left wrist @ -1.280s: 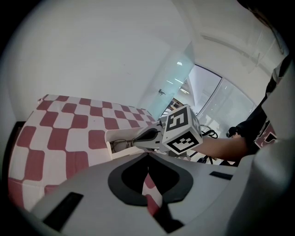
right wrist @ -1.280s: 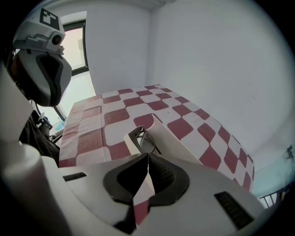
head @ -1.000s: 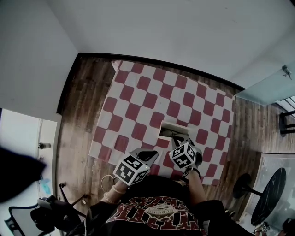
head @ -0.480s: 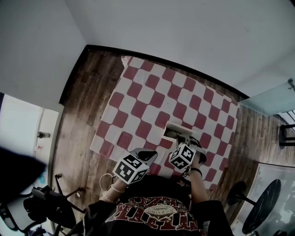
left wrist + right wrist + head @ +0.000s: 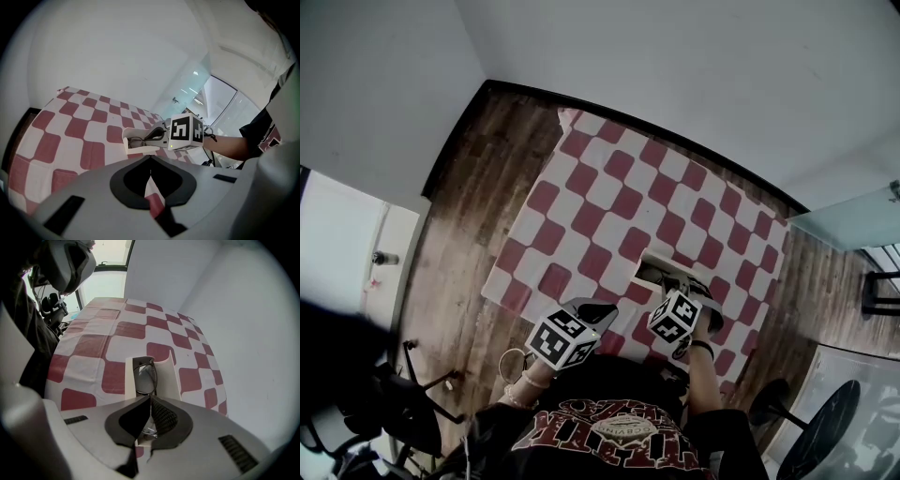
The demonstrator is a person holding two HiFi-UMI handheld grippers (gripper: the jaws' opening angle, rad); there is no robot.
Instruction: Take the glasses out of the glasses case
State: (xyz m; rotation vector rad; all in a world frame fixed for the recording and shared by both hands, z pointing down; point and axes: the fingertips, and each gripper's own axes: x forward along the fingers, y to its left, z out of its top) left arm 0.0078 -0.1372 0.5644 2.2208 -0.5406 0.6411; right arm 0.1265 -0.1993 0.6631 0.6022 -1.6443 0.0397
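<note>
Matt checked cloth (image 5: 609, 202); wood-plank floor (image 5: 478, 169); smooth cream glasses case (image 5: 168, 376); glossy-lensed glasses (image 5: 146, 376).

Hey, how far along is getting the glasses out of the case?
Done: the glasses case is open. In hand: the right gripper has its jaws closed at the glasses, apparently on the frame between the lenses. To do: lifting them out, since they lie inside the case. The left gripper hangs back, jaws together and empty.

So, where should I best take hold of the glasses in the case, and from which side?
Probably at the bridge between the lenses, from above: the glasses lie lengthwise in the open case, whose side walls block any sideways approach.
</note>
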